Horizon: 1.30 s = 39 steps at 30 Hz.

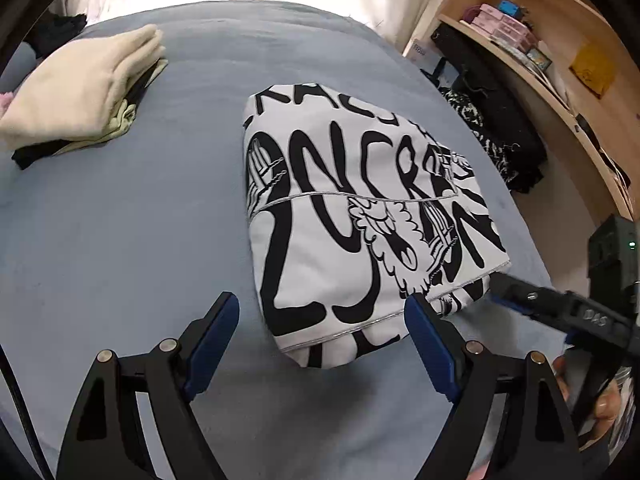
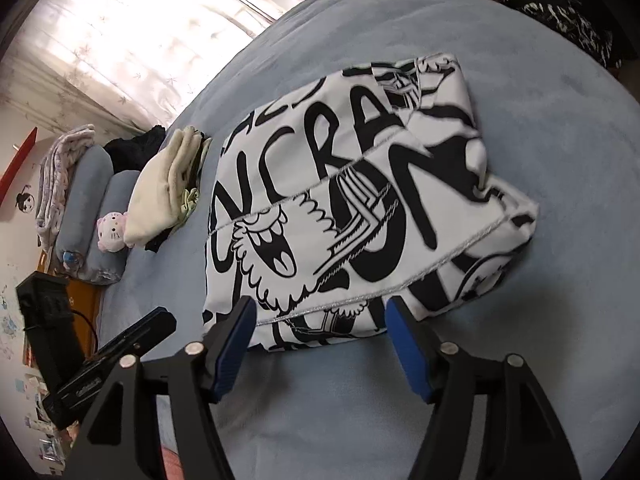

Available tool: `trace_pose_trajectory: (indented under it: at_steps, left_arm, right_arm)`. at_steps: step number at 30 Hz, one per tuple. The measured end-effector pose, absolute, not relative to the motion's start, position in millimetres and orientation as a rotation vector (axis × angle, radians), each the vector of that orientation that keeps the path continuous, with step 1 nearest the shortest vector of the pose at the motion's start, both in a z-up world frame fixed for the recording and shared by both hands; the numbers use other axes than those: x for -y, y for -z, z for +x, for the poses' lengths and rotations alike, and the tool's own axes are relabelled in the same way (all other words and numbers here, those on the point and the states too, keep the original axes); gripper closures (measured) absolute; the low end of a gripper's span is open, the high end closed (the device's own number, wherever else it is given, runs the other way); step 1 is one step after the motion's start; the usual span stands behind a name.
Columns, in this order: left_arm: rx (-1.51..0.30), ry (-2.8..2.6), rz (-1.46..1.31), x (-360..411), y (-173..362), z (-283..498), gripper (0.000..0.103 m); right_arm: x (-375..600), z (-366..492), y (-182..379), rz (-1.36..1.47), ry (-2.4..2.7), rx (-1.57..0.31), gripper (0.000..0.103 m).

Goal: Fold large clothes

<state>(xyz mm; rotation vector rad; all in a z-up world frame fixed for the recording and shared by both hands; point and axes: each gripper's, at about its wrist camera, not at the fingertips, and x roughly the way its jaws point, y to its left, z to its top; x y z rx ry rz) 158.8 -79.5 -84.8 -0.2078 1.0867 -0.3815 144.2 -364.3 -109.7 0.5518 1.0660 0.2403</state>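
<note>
A white garment with bold black lettering [image 1: 360, 216] lies folded into a compact rectangle on the blue bed [image 1: 140, 240]. It also shows in the right wrist view [image 2: 352, 200]. My left gripper [image 1: 322, 312] is open and empty, just in front of the garment's near edge. My right gripper [image 2: 320, 316] is open and empty, its fingertips at the garment's near edge. The right gripper also shows in the left wrist view [image 1: 560, 312] at the garment's right corner. The left gripper shows in the right wrist view [image 2: 132, 336] at the lower left.
A stack of folded cream and black clothes [image 1: 84, 88] sits at the far left of the bed. A black patterned garment [image 1: 496, 140] hangs off the bed's right side by wooden shelves [image 1: 560, 60]. Pillows and a plush toy [image 2: 110, 232] lie by the curtain.
</note>
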Motion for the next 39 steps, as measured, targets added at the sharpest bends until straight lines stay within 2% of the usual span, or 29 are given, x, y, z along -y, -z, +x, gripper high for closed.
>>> trace_pose_trajectory:
  at_steps: [2, 9, 13, 26, 29, 33, 35, 39]
  left_arm:
    - [-1.101, 0.390, -0.236, 76, 85, 163, 0.020]
    - [-1.087, 0.388, -0.283, 70, 78, 185, 0.020]
    - [-1.109, 0.384, -0.348, 70, 88, 209, 0.020]
    - [-1.237, 0.392, -0.432, 90, 158, 271, 0.018]
    - [-1.261, 0.431, -0.462, 92, 172, 280, 0.013]
    - [-1.276, 0.498, -0.473, 100, 188, 290, 0.006]
    - [-1.271, 0.527, -0.448, 107, 192, 292, 0.004]
    - [-1.272, 0.556, -0.366, 118, 194, 295, 0.000]
  right_arm:
    - [369, 147, 100, 0.521, -0.238, -1.058, 0.029]
    - [398, 171, 68, 0.439, -0.197, -1.013, 0.029]
    - [420, 196, 70, 0.427, -0.188, -1.028, 0.029]
    - [461, 271, 167, 0.473, -0.358, -1.243, 0.029]
    - [461, 282, 188, 0.518, -0.459, -1.283, 0.028]
    - [446, 301, 205, 0.534, -0.614, -1.270, 0.013]
    - [435, 309, 206, 0.494, -0.676, -1.264, 0.001]
    - [429, 311, 208, 0.463, -0.710, -1.282, 0.000]
